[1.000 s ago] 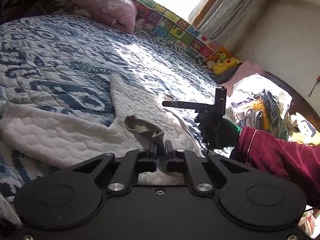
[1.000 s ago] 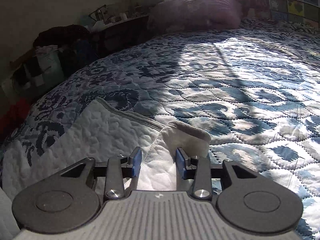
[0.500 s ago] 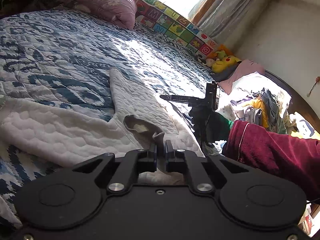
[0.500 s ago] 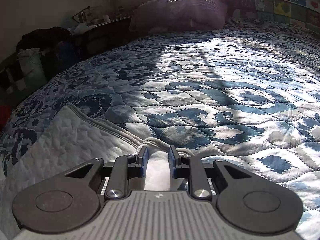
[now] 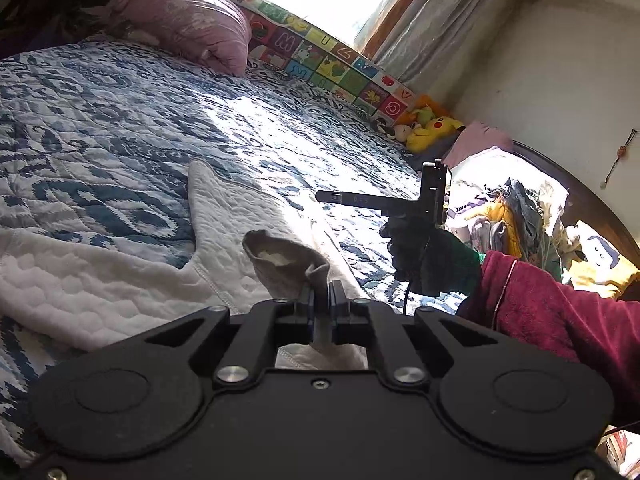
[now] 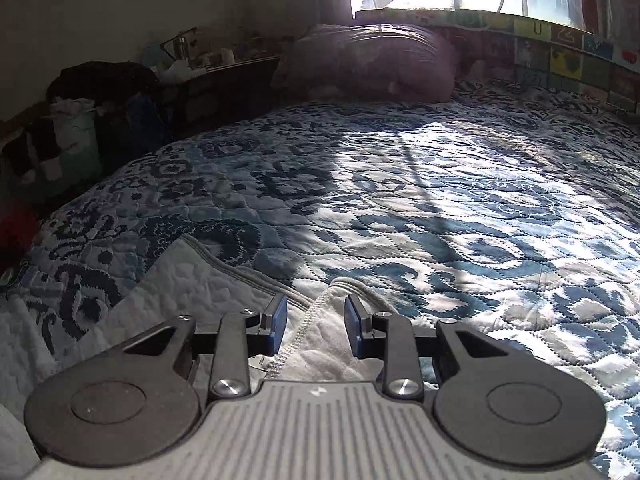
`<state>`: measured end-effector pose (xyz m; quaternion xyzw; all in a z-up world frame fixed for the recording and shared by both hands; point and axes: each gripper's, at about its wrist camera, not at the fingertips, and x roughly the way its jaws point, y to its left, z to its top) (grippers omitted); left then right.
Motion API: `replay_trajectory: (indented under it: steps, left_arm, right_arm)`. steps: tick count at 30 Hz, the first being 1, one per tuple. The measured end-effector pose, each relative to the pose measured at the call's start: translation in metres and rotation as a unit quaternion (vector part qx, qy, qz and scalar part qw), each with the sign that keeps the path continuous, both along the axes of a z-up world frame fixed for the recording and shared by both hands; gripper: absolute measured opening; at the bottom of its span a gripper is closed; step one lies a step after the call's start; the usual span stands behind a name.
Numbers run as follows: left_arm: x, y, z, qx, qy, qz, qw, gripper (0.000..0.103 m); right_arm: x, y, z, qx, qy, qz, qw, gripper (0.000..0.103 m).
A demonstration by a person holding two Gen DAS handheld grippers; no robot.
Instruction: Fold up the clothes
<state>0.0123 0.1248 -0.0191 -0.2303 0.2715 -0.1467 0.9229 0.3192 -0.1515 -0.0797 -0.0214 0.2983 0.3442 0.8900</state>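
Half a second ago the right gripper (image 6: 316,322) had its blue pads close together over the garment's edge; now they stand spread, with the stitched hem lying loose between them and touching neither pad. The left gripper (image 5: 320,300) has not changed: its jaws are pressed together on a grey bunched fold of the garment (image 5: 132,264), lifted slightly off the bed.

Going left to right in the left wrist view, the white quilted garment lies spread over the near edge of the bedspread (image 5: 120,120), one sleeve reaching up toward the middle of the bed; the pinched fold sits at the centre; the right gripper hangs above the bed's right edge, held by a gloved hand (image 5: 420,256) in a dark red sleeve (a heap of other clothes lies beyond it).

My reading: the right side has let go, so one corner is laid down and the fold now rests on the left grip alone.
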Motion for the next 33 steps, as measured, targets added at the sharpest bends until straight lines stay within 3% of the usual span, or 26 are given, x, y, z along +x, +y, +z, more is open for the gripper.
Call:
replay_trajectory:
  steps: [7, 10, 15, 17, 19, 20, 24, 29, 33]
  left_arm:
    - [0.017, -0.025, 0.015, -0.002, -0.012, -0.018, 0.9998, 0.005]
    - [0.032, -0.034, 0.025, -0.005, -0.023, -0.022, 0.9995, 0.005]
    - [0.071, -0.052, 0.036, -0.017, -0.032, -0.028, 0.9990, 0.005]
    - [0.092, -0.060, 0.037, -0.023, -0.031, -0.027, 0.9989, 0.005]
    - [0.111, -0.066, 0.035, -0.033, -0.026, -0.028, 0.9987, 0.005]
    - [0.121, -0.071, 0.033, -0.036, -0.023, -0.028, 0.9987, 0.005]
    - [0.159, -0.088, 0.023, -0.027, -0.010, -0.026, 0.9992, 0.005]
    - [0.202, -0.105, 0.001, -0.015, 0.018, -0.014, 0.9996, 0.005]
    - [0.228, -0.114, -0.016, 0.006, 0.032, 0.005, 0.9994, 0.005]
  right_arm:
    - [-0.067, -0.055, -0.007, 0.083, 0.039, -0.018, 0.996, 0.032]
    - [-0.103, -0.076, -0.017, 0.157, 0.062, -0.034, 0.985, 0.032]
    - [-0.159, -0.094, -0.028, 0.240, 0.084, -0.033, 0.967, 0.032]
    - [-0.179, -0.102, -0.034, 0.286, 0.094, -0.022, 0.953, 0.039]
    - [-0.192, -0.109, -0.038, 0.310, 0.092, -0.031, 0.946, 0.068]
    - [-0.199, -0.113, -0.039, 0.319, 0.088, -0.035, 0.943, 0.068]
    - [-0.212, -0.116, -0.043, 0.300, 0.071, -0.031, 0.951, 0.069]
    - [-0.226, -0.099, -0.048, 0.234, 0.044, -0.015, 0.971, 0.066]
    - [-0.232, -0.079, -0.056, 0.178, 0.033, -0.015, 0.983, 0.047]
